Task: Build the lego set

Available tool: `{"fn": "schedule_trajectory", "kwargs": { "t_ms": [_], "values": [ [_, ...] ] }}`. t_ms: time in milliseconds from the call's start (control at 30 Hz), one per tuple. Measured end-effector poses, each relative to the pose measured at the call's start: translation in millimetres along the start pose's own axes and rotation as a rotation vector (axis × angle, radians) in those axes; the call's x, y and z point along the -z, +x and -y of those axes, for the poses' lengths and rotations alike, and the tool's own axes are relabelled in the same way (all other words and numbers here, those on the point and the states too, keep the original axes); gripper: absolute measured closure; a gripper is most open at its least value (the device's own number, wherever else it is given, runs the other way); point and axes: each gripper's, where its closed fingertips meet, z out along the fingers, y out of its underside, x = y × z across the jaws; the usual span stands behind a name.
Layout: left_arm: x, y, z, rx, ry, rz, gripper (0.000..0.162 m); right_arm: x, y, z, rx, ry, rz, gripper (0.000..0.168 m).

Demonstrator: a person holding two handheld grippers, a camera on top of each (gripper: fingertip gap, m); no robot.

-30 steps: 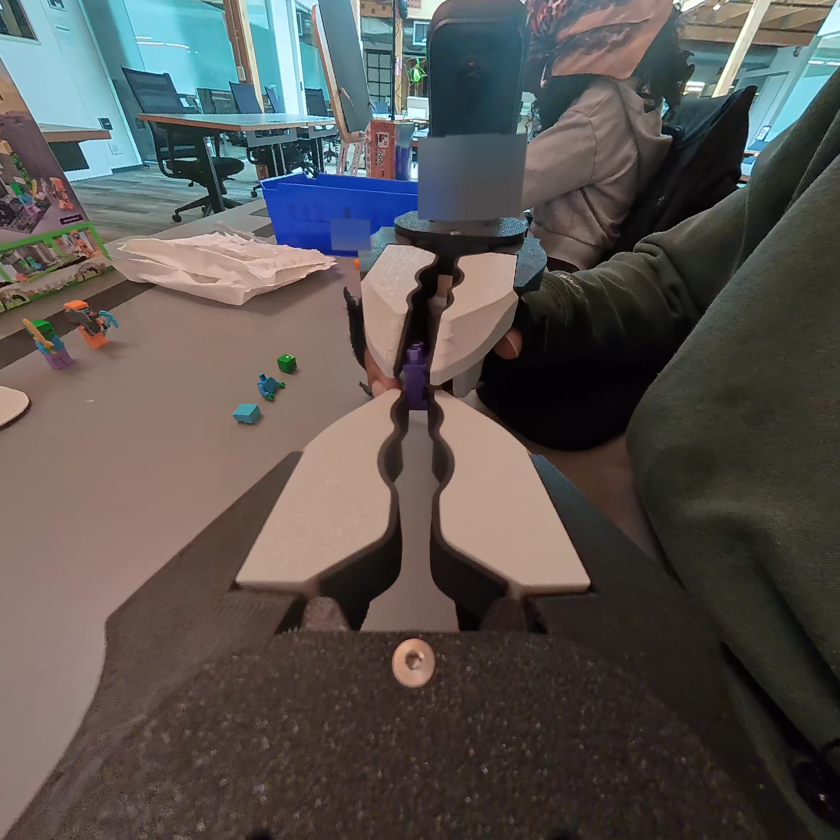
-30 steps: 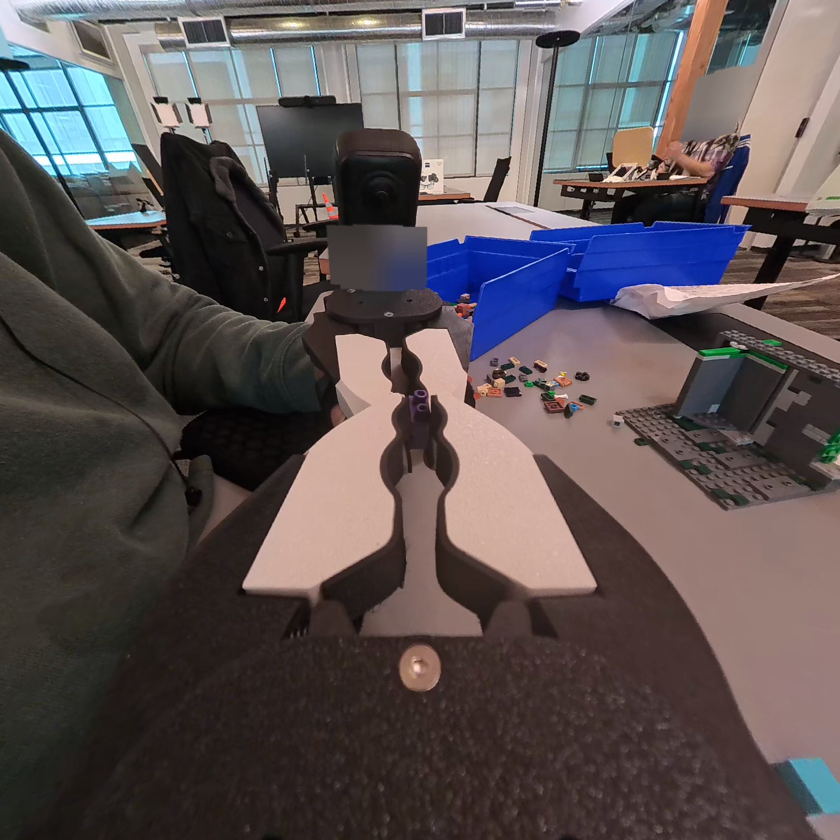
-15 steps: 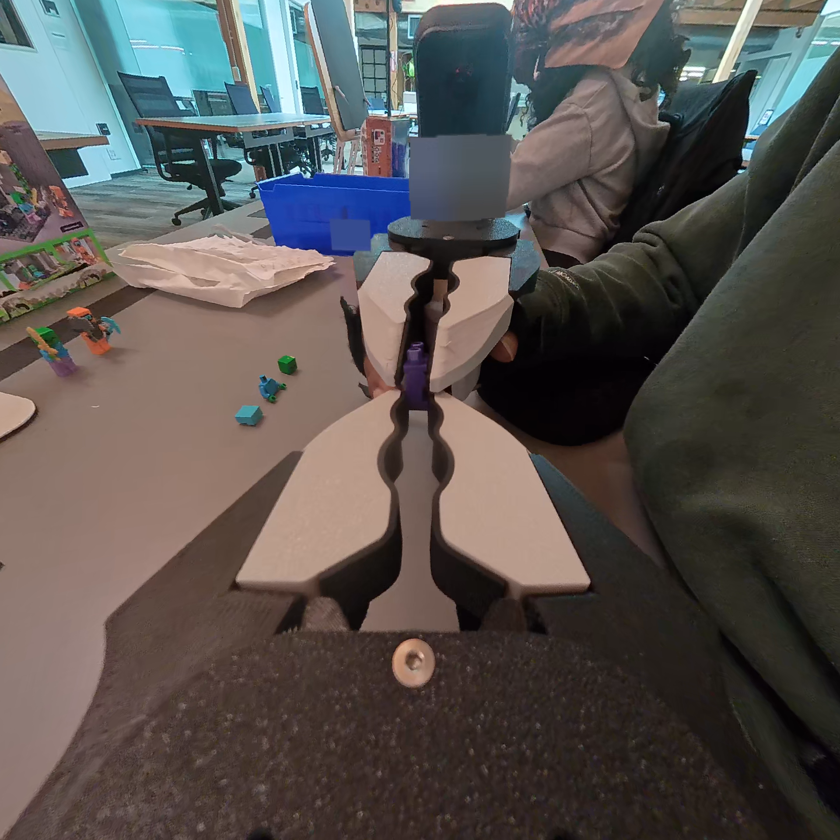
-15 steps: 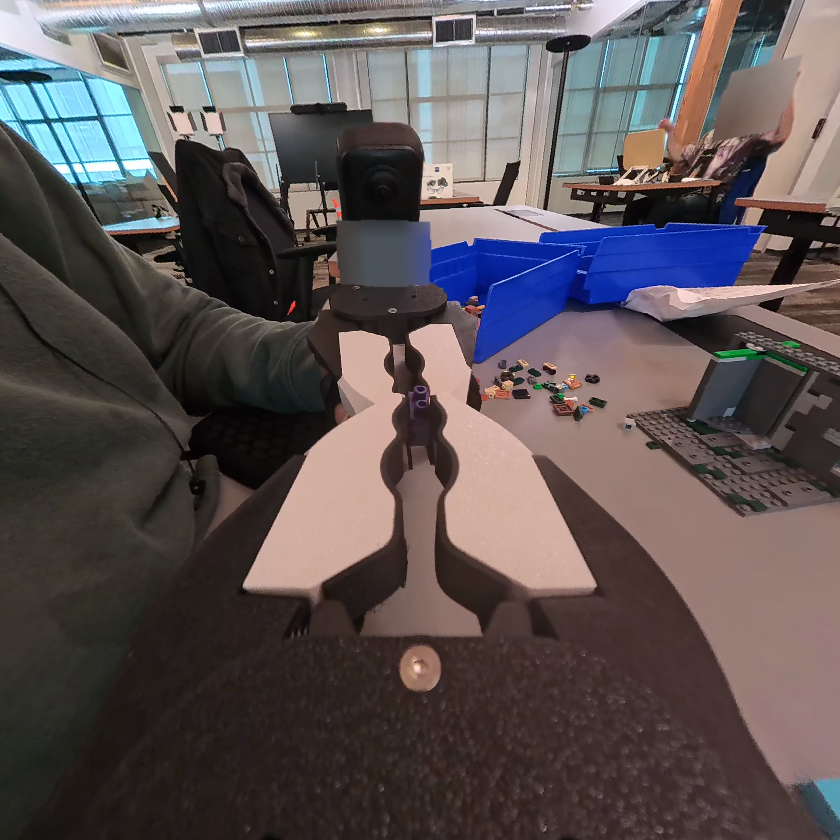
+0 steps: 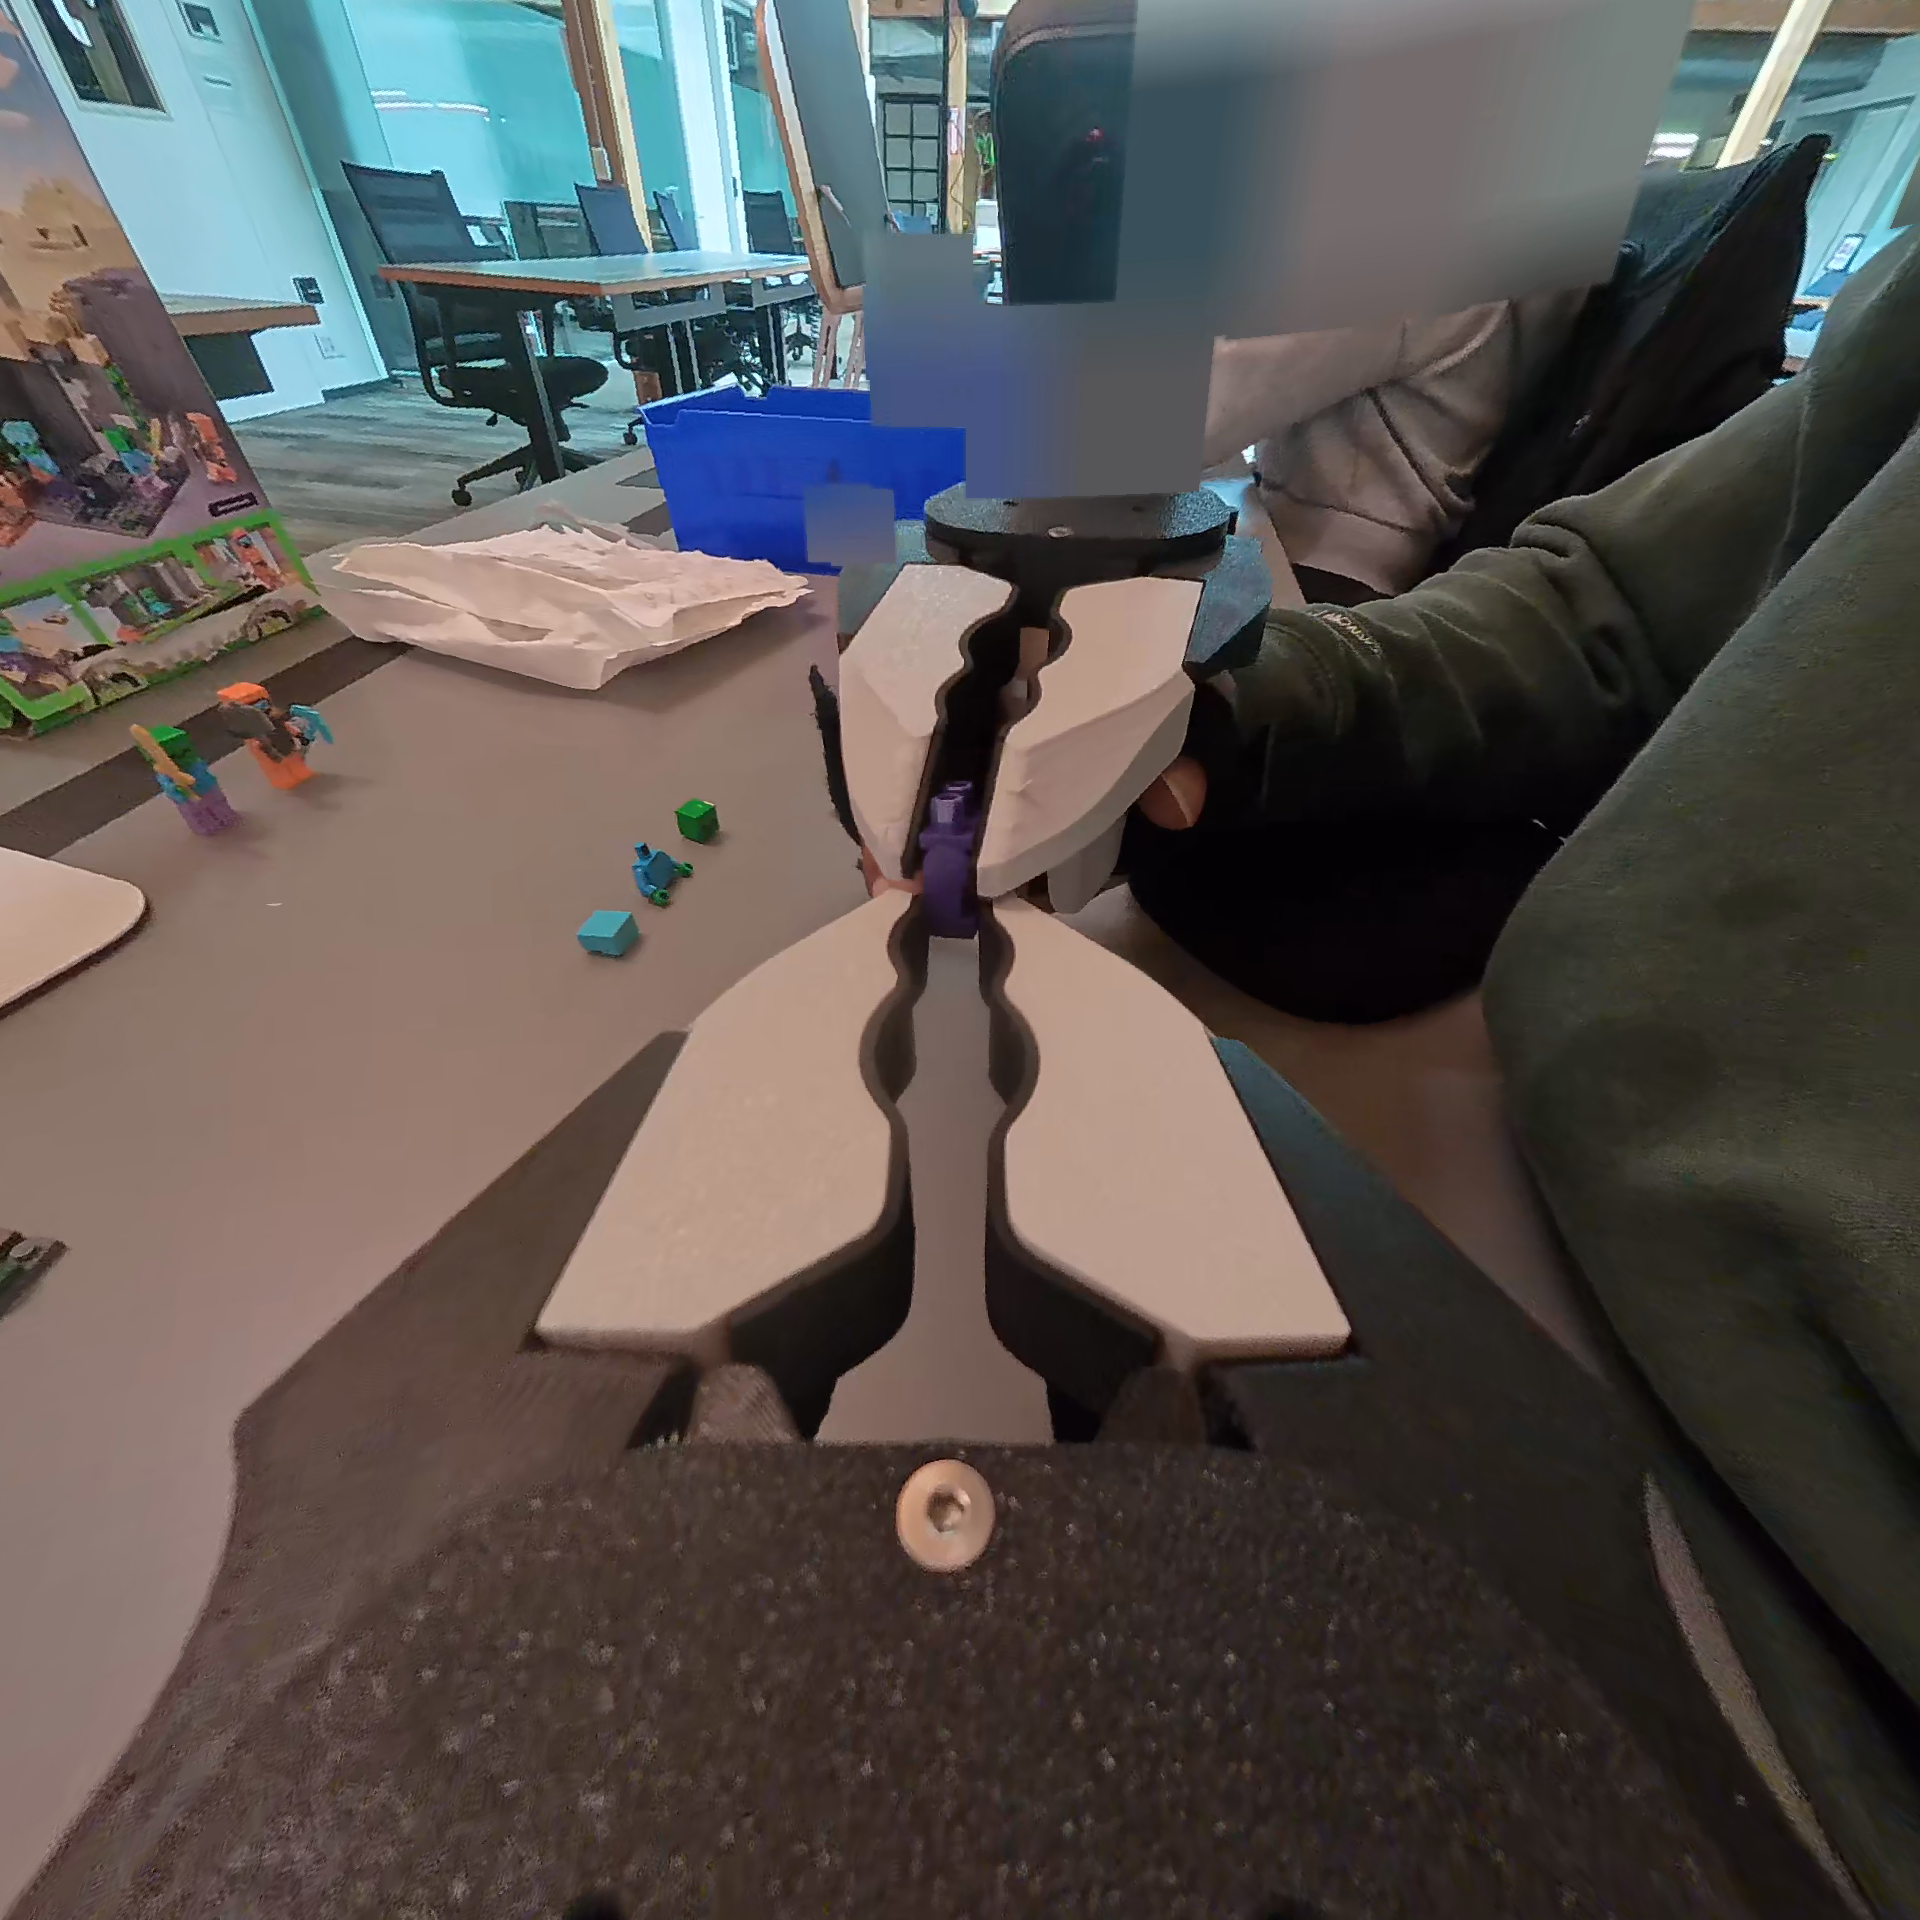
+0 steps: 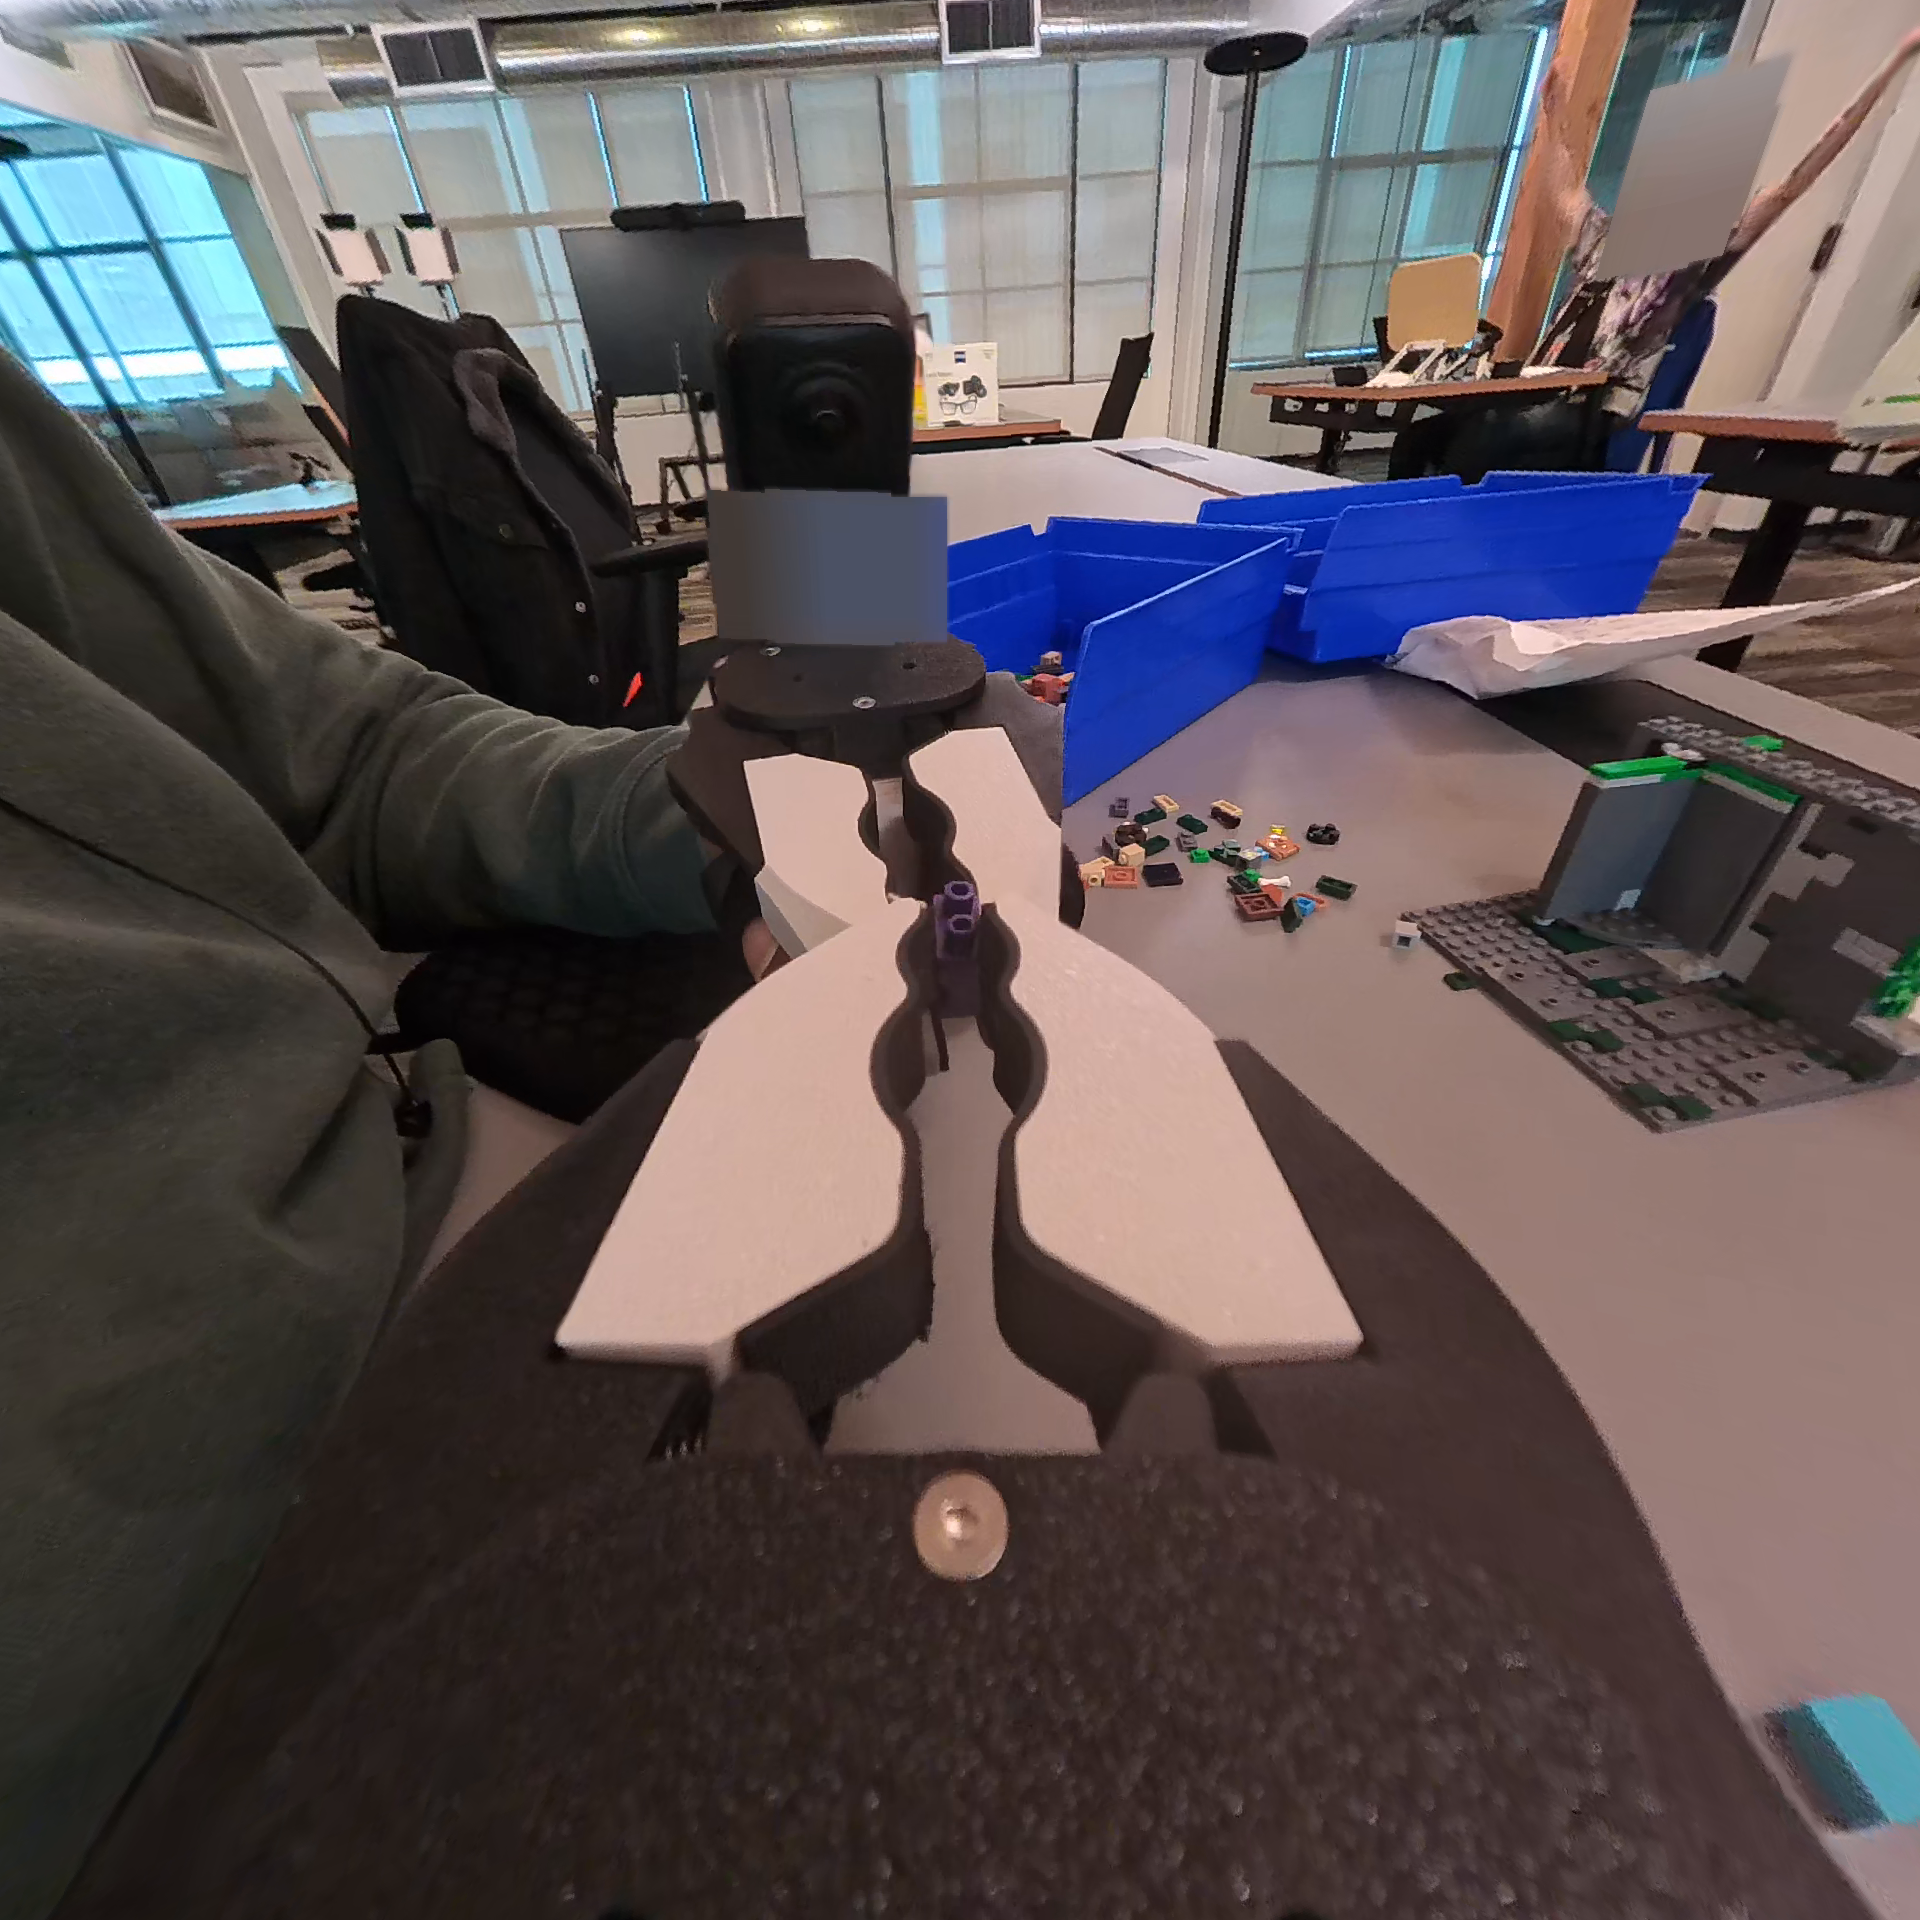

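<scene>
Purple lego piece [image 5: 951, 862] sits pinched between the tips of my two tools, up above the table [image 5: 436, 1039]. My left hand-held gripper [image 5: 948, 920] is squeezed nearly closed on one end of the piece. My right hand-held gripper [image 6: 958, 940] is squeezed on the other end, so the two tools meet tip to tip, each pointing at the other. From the right wrist view I can see little round studs on top of the purple piece.

Off to my left on the table stand two small lego figures [image 5: 234, 764], with a green cube [image 5: 696, 820], a blue bit [image 5: 655, 871] and a teal cube [image 5: 607, 932] lying near them. White paper bags [image 5: 561, 597] lie in front of a blue bin [image 5: 769, 473], and the lego box [image 5: 114, 499] stands at the far left.

On my right, a heap of small loose pieces [image 6: 1216, 857] lies near the grey half-built lego set [image 6: 1714, 914]. I see my green sleeve [image 6: 343, 790] in the right wrist view.
</scene>
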Motion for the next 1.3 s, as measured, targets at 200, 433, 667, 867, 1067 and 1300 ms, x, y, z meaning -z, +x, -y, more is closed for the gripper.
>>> {"fn": "schedule_trajectory", "kwargs": {
  "t_ms": [200,433,667,867,1067,1300],
  "values": [
    [1.7,-10.4,-1.6,-0.008,-0.010,0.064,0.154,2.4,10.5,0.6,-0.045,-0.006,-0.022,0.161],
    [8.2,-36.0,-8.6,0.010,-0.049,0.204,0.157,29.7,71.3,-5.0,-0.031,-0.119,-0.200,0.161],
    [11.1,-44.1,-12.6,-0.018,-0.081,0.268,0.159,45.2,122.7,-32.0,-0.126,-0.260,-0.325,0.161],
    [10.6,-45.4,-15.9,-0.030,-0.098,0.278,0.159,32.9,134.3,-55.2,-0.151,-0.289,-0.390,0.161],
    [9.9,-44.9,-17.9,-0.042,-0.109,0.274,0.159,15.7,135.1,-74.6,-0.145,-0.355,-0.423,0.161],
    [11.0,-42.9,-18.1,-0.051,-0.109,0.266,0.159,-0.2,137.1,-92.5,-0.127,-0.440,-0.385,0.161]
  ]
}}
